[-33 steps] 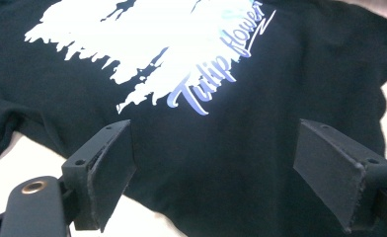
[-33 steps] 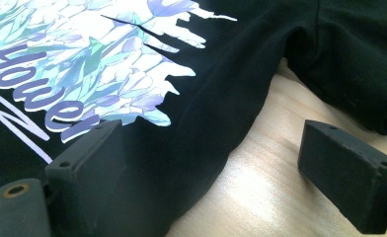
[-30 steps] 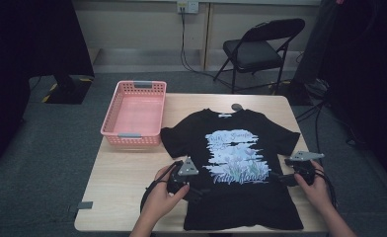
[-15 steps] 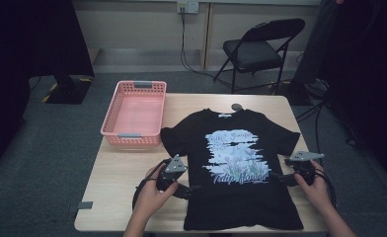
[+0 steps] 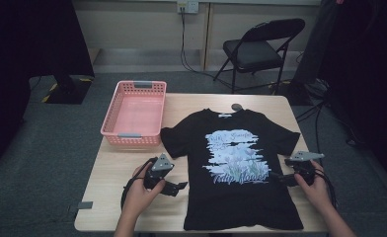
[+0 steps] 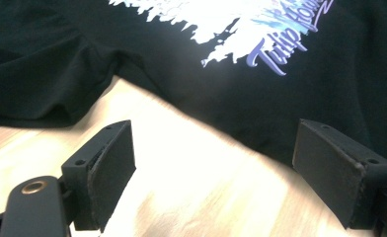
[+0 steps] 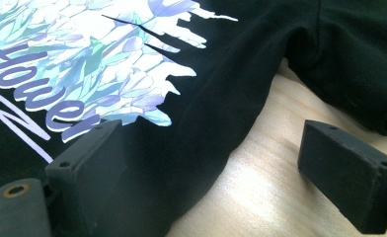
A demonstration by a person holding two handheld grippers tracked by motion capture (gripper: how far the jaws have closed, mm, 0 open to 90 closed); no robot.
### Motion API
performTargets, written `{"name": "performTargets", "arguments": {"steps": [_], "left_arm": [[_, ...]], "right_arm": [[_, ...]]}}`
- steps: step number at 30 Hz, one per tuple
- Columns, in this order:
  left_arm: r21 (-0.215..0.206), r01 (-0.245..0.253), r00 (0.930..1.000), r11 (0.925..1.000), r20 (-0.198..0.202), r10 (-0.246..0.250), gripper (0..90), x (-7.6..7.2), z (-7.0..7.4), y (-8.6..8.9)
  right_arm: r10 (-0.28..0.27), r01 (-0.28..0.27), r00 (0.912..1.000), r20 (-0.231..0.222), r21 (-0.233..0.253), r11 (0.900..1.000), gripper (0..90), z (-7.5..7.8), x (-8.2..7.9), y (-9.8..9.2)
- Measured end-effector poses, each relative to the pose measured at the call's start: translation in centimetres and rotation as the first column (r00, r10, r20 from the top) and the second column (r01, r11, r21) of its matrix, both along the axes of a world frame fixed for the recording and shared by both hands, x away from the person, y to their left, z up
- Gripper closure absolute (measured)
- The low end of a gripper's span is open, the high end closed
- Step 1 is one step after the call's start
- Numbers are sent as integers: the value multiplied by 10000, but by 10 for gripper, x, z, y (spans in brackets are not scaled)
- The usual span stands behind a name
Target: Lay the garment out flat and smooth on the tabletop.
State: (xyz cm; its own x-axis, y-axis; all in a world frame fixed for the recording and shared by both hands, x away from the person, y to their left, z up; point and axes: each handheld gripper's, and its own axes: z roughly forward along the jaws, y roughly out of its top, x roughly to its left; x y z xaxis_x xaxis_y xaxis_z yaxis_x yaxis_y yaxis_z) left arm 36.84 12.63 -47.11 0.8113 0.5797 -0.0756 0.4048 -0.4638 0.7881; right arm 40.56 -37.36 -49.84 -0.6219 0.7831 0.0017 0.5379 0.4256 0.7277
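A black T-shirt (image 5: 241, 202) with a pale floral print lies flat, front up, on the wooden table (image 5: 113, 165). My left gripper (image 5: 180, 187) sits on the table just off the shirt's left side edge, below the sleeve. In the left gripper view it (image 6: 216, 148) is open over bare wood (image 6: 181, 177), with the shirt (image 6: 329, 74) just ahead. My right gripper (image 5: 282, 178) rests at the shirt's right side edge. In the right gripper view it (image 7: 216, 143) is open, one jaw over the shirt (image 7: 231, 64) and the other over the table (image 7: 265, 192).
An empty pink basket (image 5: 132, 134) stands at the table's back left. A small grey object (image 5: 236, 106) lies at the far edge by the collar. A black folding chair (image 5: 260, 49) stands behind the table. Cables trail on the floor at the right.
My left gripper has drawn back to the left, off the shirt's edge and onto bare table. The right gripper and the shirt have stayed still.
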Motion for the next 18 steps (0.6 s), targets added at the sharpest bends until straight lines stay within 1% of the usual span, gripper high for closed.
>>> {"name": "performTargets", "arguments": {"steps": [6,9,11,13,16,18], "left_arm": [[136,-156,9998,9998,78,155,160,1,-2,9],[69,-334,9994,9994,33,334,160,1,-4,15],[121,-469,9989,9988,44,469,160,2,-5,18],[11,-584,9983,9983,-27,584,160,3,-6,22],[97,-734,9973,9973,-73,735,160,5,-9,28],[51,-849,9963,9964,-92,850,160,6,-12,31]], "right_arm": [[13,-13,10000,0,0,10000,102,0,0,0],[16,-16,10000,0,-1,10000,102,0,0,0],[22,-22,10000,-2,2,10000,102,0,0,0],[26,-26,10000,-1,2,10000,102,0,0,0],[31,-31,10000,1,-1,10000,102,0,0,0],[41,-41,10000,3,2,10000,102,0,0,0]]}}
